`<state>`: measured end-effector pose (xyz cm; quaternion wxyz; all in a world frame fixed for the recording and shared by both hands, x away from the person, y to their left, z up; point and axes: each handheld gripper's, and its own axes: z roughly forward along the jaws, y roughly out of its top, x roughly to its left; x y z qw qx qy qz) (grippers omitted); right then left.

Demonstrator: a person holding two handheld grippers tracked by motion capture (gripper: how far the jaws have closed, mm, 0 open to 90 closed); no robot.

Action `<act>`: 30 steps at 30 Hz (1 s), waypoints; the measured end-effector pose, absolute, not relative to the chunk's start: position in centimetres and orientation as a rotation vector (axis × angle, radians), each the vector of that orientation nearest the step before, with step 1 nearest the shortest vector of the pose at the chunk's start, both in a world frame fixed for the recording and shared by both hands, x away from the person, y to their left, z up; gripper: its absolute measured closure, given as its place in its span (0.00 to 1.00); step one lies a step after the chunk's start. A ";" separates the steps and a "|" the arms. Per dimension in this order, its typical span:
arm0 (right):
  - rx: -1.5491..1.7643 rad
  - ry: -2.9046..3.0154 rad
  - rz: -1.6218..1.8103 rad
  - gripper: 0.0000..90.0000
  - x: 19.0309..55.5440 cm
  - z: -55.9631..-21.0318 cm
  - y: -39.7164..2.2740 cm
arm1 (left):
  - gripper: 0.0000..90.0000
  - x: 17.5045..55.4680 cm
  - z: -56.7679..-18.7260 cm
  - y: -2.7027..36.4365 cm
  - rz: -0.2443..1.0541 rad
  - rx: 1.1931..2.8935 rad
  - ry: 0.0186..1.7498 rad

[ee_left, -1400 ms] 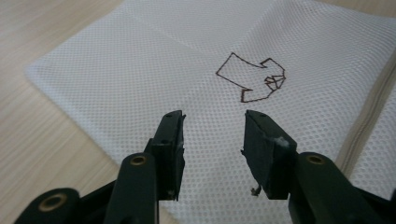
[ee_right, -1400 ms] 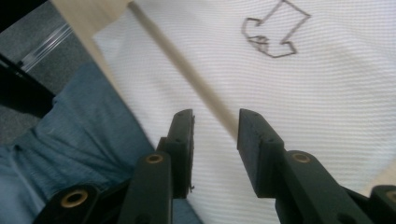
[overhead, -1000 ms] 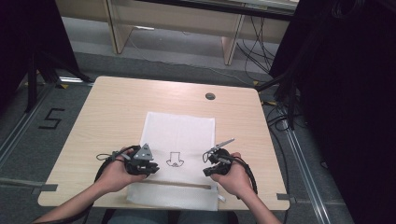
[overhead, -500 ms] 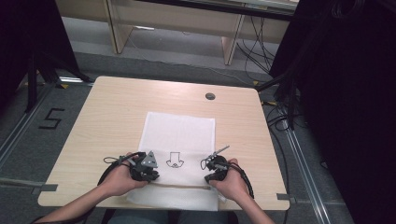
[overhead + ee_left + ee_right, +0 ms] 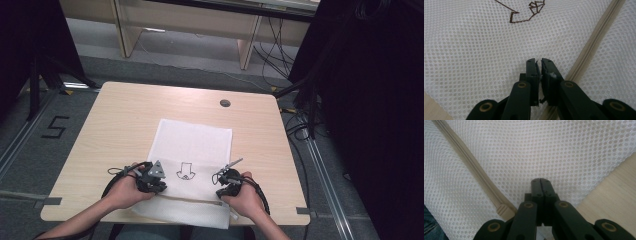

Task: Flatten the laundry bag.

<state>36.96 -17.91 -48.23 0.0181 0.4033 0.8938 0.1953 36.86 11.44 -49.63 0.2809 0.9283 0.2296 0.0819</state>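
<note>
White mesh laundry bag (image 5: pixel 192 150) with beige zipper (image 5: pixel 589 47) flat on light wooden worktop (image 5: pixel 115 125), near edge hanging off front. Left gripper (image 5: pixel 539 61) fingers nearly closed, seem to pinch bit of mesh just left of zipper. Right gripper (image 5: pixel 540 180) fingers fully closed, tips pressed on mesh right of zipper end; can't tell if fabric is caught. Risk imo: thin mesh slips out of pinch if pulled unevenly, or bag slides off worktop edge. Black arrow print (image 5: pixel 185 171) sits between both grippers.
</note>
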 end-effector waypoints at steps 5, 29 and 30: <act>1.290 2.760 0.643 0.99 37.1 -48.0 -18.1 | 0.90 36.4 -49.6 11.5 0.208 2.484 0.630; 1.431 2.536 0.826 0.93 36.4 -45.5 -22.9 | 0.80 35.7 -48.7 10.9 0.228 2.329 0.649; 1.455 2.556 0.812 0.95 36.2 -45.3 -22.6 | 0.80 35.6 -48.8 10.9 0.217 2.314 0.663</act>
